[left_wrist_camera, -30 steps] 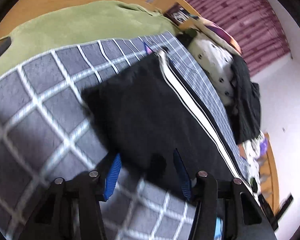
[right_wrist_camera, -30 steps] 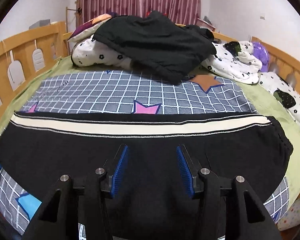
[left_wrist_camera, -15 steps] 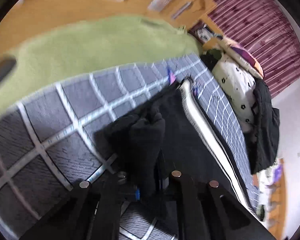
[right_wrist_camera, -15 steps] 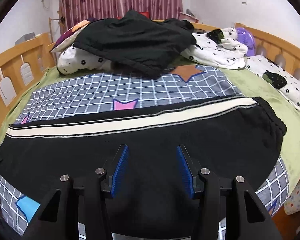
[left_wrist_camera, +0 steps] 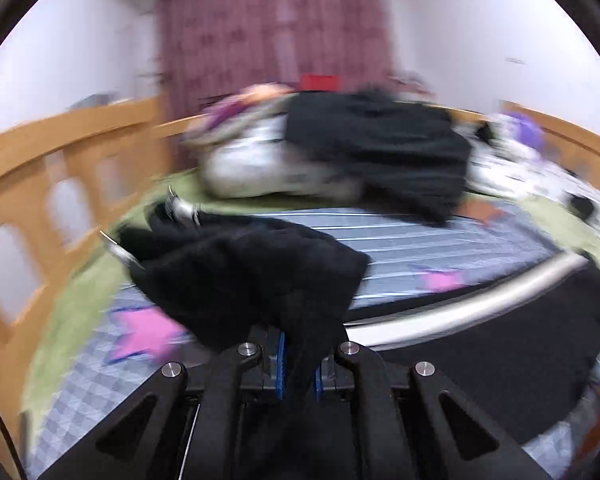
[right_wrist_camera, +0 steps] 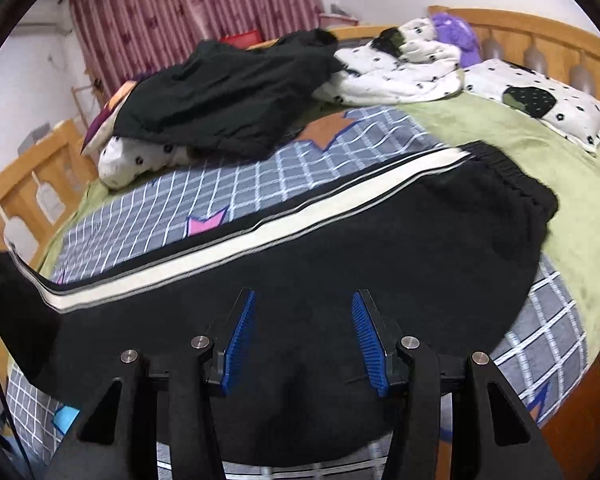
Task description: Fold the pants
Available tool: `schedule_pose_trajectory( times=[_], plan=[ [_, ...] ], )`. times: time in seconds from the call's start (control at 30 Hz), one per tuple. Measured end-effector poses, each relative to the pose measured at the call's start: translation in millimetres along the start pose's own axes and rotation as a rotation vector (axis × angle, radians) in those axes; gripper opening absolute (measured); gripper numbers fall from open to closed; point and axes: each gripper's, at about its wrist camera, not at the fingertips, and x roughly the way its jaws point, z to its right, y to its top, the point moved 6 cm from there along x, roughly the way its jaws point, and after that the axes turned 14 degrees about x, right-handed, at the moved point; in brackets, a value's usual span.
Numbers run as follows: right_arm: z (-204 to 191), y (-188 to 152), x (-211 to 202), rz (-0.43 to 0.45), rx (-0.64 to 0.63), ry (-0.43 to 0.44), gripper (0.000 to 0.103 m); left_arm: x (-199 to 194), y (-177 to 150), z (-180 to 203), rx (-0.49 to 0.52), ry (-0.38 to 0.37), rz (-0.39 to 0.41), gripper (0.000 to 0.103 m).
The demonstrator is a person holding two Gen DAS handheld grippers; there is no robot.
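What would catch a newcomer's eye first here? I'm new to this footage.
The black pants with a white side stripe lie across the checked blanket. The left gripper is shut on their bunched, lifted cuff end; the right gripper hangs open above them. A dark garment tops the pillows behind.

One striped pants [right_wrist_camera: 300,264], two hand-held grippers (left [left_wrist_camera: 299,364], right [right_wrist_camera: 303,340]), one black garment pile [right_wrist_camera: 228,96].

No readable text, label, brand, number or sign shows in either view. The left wrist view is smeared by motion blur, and the right wrist view shows only patterns: stars and a white grid on the grey blanket [right_wrist_camera: 260,184], black flowers on the white bedding [right_wrist_camera: 396,76].
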Motion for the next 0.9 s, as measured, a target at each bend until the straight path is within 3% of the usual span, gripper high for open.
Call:
schedule_pose_trajectory(
  times=[0.13,0.27,0.3,0.4,0.43,0.5,0.53,0.6,0.73,0.83,0.9],
  plan=[
    [19.6,17.0,-17.7,0.069,0.043,0.012,0.049,14.7,1.1,114.7,0.091,-0.196,-0.026,0.010],
    [49.2,33.2,-40.0,0.143,0.116,-0.003,0.049,27.4,-32.1,205.4,0.140,-0.392,-0.114,0.010],
    [57.3,36.2,-45.0,0.153,0.150,0.009,0.049,26.5,-40.7,220.2,0.153,-0.416,-0.138,0.010],
    [71.6,42.3,-48.5,0.145,0.229,0.048,0.049,23.6,-56.6,243.0,0.229,-0.366,-0.144,0.012],
    [73.1,44.6,-47.9,0.142,0.237,0.052,0.049,19.8,-58.3,241.0,0.233,-0.384,-0.142,0.015],
    [70.3,44.6,-44.7,0.133,0.238,0.052,0.050,11.5,-59.8,228.0,0.198,-0.484,-0.165,0.037],
    [66.2,43.2,-42.4,0.126,0.226,0.054,0.050,8.7,-62.8,214.9,0.172,-0.510,-0.179,0.042],
    [53.2,38.1,-36.2,0.100,0.183,0.063,0.052,-2.1,-70.9,184.5,0.123,-0.516,-0.176,0.060],
    [16.5,14.6,-17.0,0.003,0.079,0.109,0.055,-11.1,-92.7,110.3,0.025,-0.434,-0.172,0.063],
    [-19.6,-14.7,7.2,-0.128,-0.009,0.160,0.055,-17.2,-112.2,57.6,-0.060,-0.375,-0.174,0.065],
    [-40.9,-33.5,19.5,-0.184,-0.067,0.181,0.055,-14.3,-126.4,32.0,-0.093,-0.295,-0.195,0.066]
  ],
)
